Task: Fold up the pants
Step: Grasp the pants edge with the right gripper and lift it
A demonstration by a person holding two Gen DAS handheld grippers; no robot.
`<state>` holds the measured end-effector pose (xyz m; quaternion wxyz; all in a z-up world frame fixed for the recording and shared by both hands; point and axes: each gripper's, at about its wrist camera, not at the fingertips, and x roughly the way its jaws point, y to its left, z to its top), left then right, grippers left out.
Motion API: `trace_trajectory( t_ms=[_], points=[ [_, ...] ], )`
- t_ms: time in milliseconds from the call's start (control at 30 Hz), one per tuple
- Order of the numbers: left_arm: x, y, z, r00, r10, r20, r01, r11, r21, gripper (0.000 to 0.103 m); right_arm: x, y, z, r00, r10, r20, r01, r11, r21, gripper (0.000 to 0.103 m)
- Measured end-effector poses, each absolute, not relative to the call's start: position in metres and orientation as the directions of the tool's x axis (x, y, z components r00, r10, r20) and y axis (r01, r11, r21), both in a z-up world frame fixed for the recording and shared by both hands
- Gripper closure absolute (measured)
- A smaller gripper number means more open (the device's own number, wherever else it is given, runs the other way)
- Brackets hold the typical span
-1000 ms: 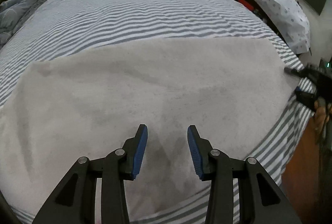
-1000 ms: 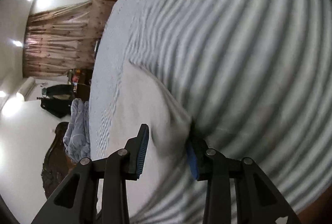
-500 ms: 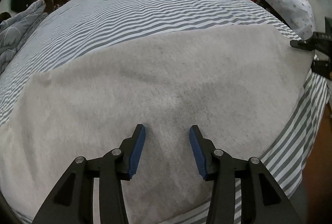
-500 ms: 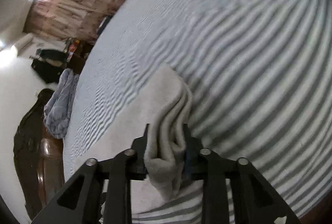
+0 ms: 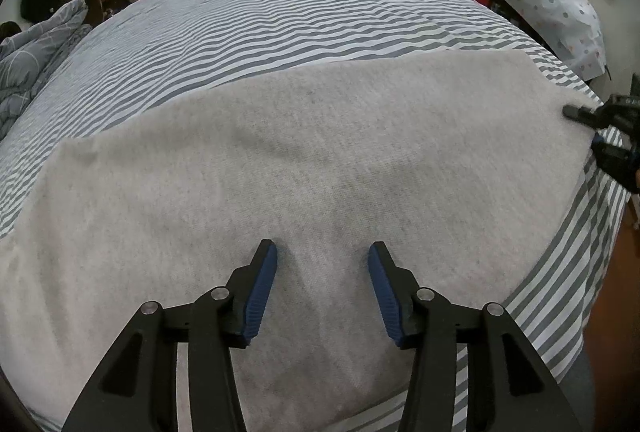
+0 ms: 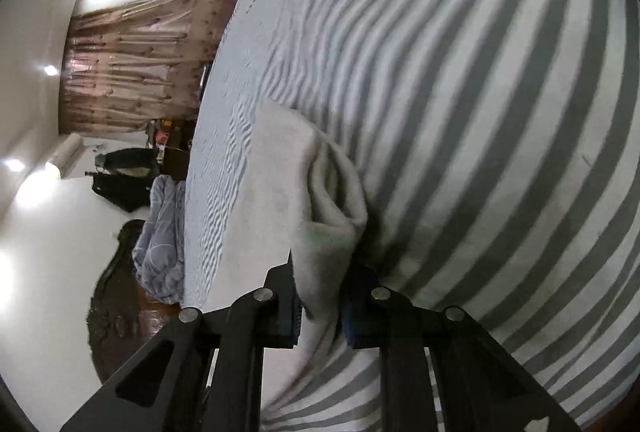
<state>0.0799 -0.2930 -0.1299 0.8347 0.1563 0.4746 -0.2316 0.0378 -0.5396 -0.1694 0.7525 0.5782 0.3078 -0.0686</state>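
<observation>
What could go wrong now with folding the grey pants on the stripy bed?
1. The right gripper pinches only a bunched corner of the grey pants, its fingers closing on the cloth; pulled hard, the corner might slip out.
2. The left gripper is opening over flat cloth and holds nothing, so only one end may lift and the fold could turn out crooked.
3. The pants lie near the edge of the striped sheet; dragging might pull them off the bed.

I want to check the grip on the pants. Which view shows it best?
The right wrist view: the right claw is closing on a bunched end of the pants. The left wrist view shows that claw small at the pants' far edge.
</observation>
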Motion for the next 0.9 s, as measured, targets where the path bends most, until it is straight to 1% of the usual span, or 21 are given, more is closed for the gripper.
trace_trajectory(
  t_ms=[100, 233, 367, 433, 500, 600, 767, 800, 867, 900],
  points=[
    [0.083, -0.291, -0.127, 0.417, -0.251, -0.873, 0.535, 0.845, 0.013, 0.051, 0.046, -0.532, -0.141, 0.803, 0.240, -0.545, 0.431, 0.399, 0.809, 0.089],
    [0.098, -0.267, -0.112, 0.324, -0.343, -0.882, 0.495, 0.856, -0.151, 0.051, 0.072, -0.511, -0.104, 0.789, 0.257, -0.558, 0.375, 0.518, 0.769, 0.089],
    [0.110, -0.233, -0.095, 0.305, -0.413, -0.858, 0.454, 0.855, -0.251, 0.050, 0.113, -0.469, -0.071, 0.763, 0.303, -0.572, 0.291, 0.629, 0.721, 0.089],
    [0.116, -0.214, -0.085, 0.293, -0.456, -0.840, 0.444, 0.843, -0.303, 0.047, 0.134, -0.440, -0.061, 0.739, 0.331, -0.587, 0.245, 0.680, 0.692, 0.089],
    [0.120, -0.200, -0.079, 0.284, -0.483, -0.828, 0.442, 0.833, -0.334, 0.043, 0.149, -0.415, -0.059, 0.713, 0.367, -0.598, 0.203, 0.708, 0.676, 0.089],
    [0.129, -0.179, -0.074, 0.241, -0.548, -0.801, 0.435, 0.799, -0.416, 0.029, 0.167, -0.372, -0.064, 0.658, 0.416, -0.628, 0.144, 0.749, 0.647, 0.089],
    [0.142, -0.149, -0.085, 0.155, -0.646, -0.747, 0.353, 0.743, -0.569, 0.028, 0.189, -0.297, -0.086, 0.560, 0.488, -0.670, 0.055, 0.785, 0.617, 0.089],
    [0.145, -0.143, -0.089, 0.116, -0.690, -0.714, 0.323, 0.706, -0.630, 0.028, 0.190, -0.286, -0.091, 0.542, 0.491, -0.682, 0.043, 0.794, 0.606, 0.089],
    [0.153, -0.130, -0.098, 0.085, -0.737, -0.670, 0.251, 0.667, -0.702, 0.027, 0.188, -0.264, -0.099, 0.515, 0.469, -0.717, 0.015, 0.832, 0.555, 0.088],
    [0.156, -0.125, -0.102, 0.085, -0.744, -0.663, 0.220, 0.663, -0.716, 0.027, 0.187, -0.256, -0.102, 0.506, 0.454, -0.733, 0.002, 0.849, 0.528, 0.088]
  ],
)
